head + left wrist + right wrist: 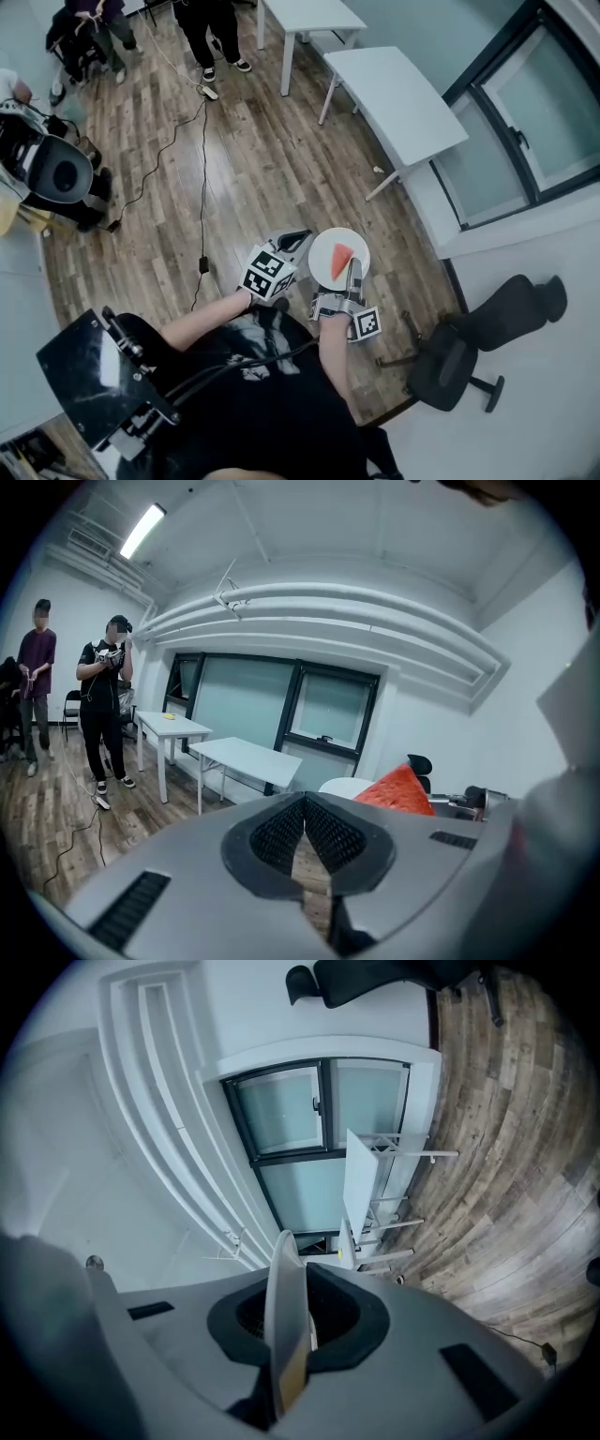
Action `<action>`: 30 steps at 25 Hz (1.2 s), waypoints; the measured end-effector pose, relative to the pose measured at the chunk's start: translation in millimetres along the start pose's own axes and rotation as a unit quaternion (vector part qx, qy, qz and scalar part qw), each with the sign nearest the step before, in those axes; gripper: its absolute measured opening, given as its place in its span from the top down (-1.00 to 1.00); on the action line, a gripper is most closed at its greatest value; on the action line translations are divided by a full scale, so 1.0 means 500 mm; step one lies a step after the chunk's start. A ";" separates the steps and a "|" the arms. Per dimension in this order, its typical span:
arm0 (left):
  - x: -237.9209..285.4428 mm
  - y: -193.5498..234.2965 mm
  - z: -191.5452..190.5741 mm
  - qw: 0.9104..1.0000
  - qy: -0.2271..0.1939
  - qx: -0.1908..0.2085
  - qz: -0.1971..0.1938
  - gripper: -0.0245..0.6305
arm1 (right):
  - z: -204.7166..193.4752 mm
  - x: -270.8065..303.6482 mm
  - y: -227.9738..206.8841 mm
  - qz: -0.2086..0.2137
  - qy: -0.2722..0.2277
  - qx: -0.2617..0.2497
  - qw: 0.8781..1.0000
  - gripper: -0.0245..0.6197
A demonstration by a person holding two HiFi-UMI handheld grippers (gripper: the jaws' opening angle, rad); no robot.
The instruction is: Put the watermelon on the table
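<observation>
Wooden plank floor (262,159): covers the whole room, with a black cable (202,187) trailing across it.

Tables: two white tables stand by the window (525,122), the nearer table (394,98) and the farther table (309,17). The nearer top is bare.

Black office chair (469,352): stands to the person's right, near the wall.

Bystanders: two people (211,28) stand at the far end of the room, beyond the tables.

White plate (323,246): carried in the air in front of the person, above the floor and well apart from both tables. It lies roughly flat.

Right gripper (353,272): the jaws are pinched on the plate's rim, on the side nearest the person. Its own view shows the plate edge-on between the pads. This gripper alone carries the plate.

Left gripper (300,239): the jaws are pressed together, tips meeting, with nothing between them. It hangs close by the plate's left rim. Contact with the rim cannot be determined.

Watermelon (341,262): a red wedge-shaped slice resting on the plate, near its middle, just ahead of the right gripper's jaws. It is not on either table.
</observation>
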State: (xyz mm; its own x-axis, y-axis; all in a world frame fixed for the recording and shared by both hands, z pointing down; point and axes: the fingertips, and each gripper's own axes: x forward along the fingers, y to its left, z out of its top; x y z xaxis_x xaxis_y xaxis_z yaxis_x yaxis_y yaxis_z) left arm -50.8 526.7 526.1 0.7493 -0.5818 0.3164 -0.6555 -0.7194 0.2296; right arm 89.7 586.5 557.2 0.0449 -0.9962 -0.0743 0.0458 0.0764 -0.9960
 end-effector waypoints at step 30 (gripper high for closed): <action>0.453 0.370 0.117 0.998 0.050 -0.031 -0.020 0.91 | 0.079 0.565 -0.081 -0.009 0.022 0.006 1.000 0.83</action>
State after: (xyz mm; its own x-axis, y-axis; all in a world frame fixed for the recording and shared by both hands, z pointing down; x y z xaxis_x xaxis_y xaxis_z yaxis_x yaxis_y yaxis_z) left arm 3.0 239.6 586.6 0.7637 -0.5107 0.3949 -0.6324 -0.7147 0.2987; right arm 139.8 303.4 578.5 0.0008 -0.9983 -0.0578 0.0585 0.0577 -0.9966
